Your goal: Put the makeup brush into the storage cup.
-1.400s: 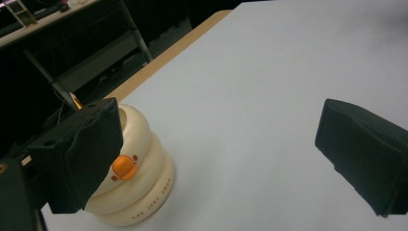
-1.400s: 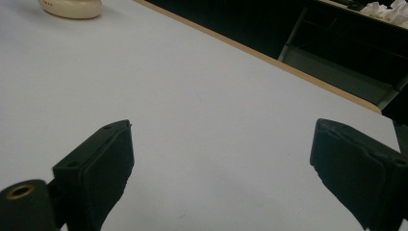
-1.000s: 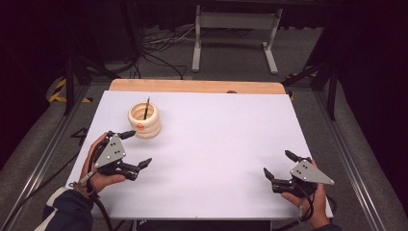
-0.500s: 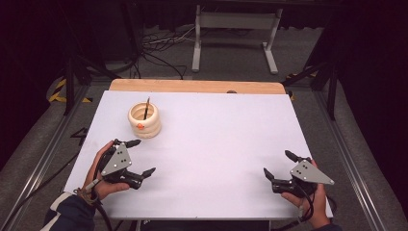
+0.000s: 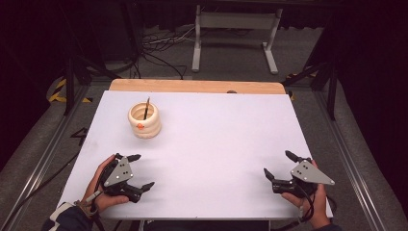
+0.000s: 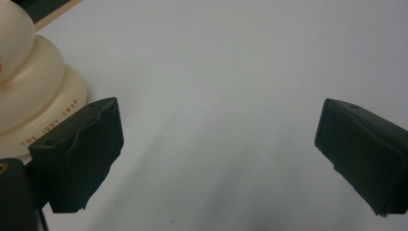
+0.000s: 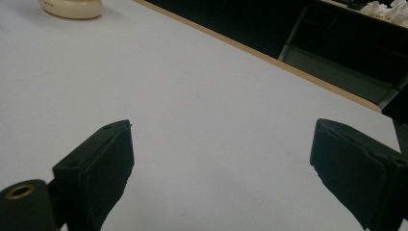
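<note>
Resting near the cream holder (image 5: 144, 120), the left gripper (image 5: 138, 172) gapes, nothing between its jaws; the right gripper (image 5: 279, 166), well apart from it, gapes too.

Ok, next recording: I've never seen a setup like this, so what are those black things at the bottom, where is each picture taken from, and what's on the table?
There is no robot here. A person holds a hand-operated two-jaw gripper in each hand. The high view looks down from above the person's side of the white table; the left gripper is at lower left, the right gripper at lower right. The other two pictures come from small cameras riding on the grippers, each looking out between its own two black jaws.

On the table stands one thing: a cream ribbed pot with a dark thin stick standing in it. The left gripper view catches its side close by at the left; the right gripper view shows its base far off.

Both grippers have their jaws wide apart and hold nothing.
</note>
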The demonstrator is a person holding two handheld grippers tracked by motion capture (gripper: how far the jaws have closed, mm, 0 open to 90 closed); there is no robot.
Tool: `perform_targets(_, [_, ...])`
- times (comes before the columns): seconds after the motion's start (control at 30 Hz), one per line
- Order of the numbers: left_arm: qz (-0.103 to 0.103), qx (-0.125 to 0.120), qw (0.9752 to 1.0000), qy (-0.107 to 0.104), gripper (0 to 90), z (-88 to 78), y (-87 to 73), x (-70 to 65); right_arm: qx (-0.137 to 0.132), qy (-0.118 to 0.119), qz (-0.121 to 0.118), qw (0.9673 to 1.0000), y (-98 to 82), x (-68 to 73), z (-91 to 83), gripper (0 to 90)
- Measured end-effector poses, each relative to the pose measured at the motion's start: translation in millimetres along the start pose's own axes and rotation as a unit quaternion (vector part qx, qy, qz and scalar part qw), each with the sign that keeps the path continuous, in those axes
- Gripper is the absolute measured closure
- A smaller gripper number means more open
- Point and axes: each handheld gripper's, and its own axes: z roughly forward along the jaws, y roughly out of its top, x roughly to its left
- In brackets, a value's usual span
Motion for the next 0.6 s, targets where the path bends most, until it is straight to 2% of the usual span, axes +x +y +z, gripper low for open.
perform_targets(0.23, [0.004,0.001,1.0000,0.001,3.7,-0.4,-0.6,-1.9,0.002,0.001,-0.003,1.0000,-0.7,0.1,0.6,8.6])
perform_targets(0.4, [-0.009,-0.007,0.9999,0.003,3.7,-1.9,-1.1,0.7,0.000,0.003,-0.002,1.0000,-0.2,0.2,1.9,8.6])
perform_targets(0.6, [-0.002,-0.004,1.0000,0.003,3.7,-2.0,-0.7,-1.2,0.000,0.005,-0.007,1.0000,0.6,2.4,0.8,8.6])
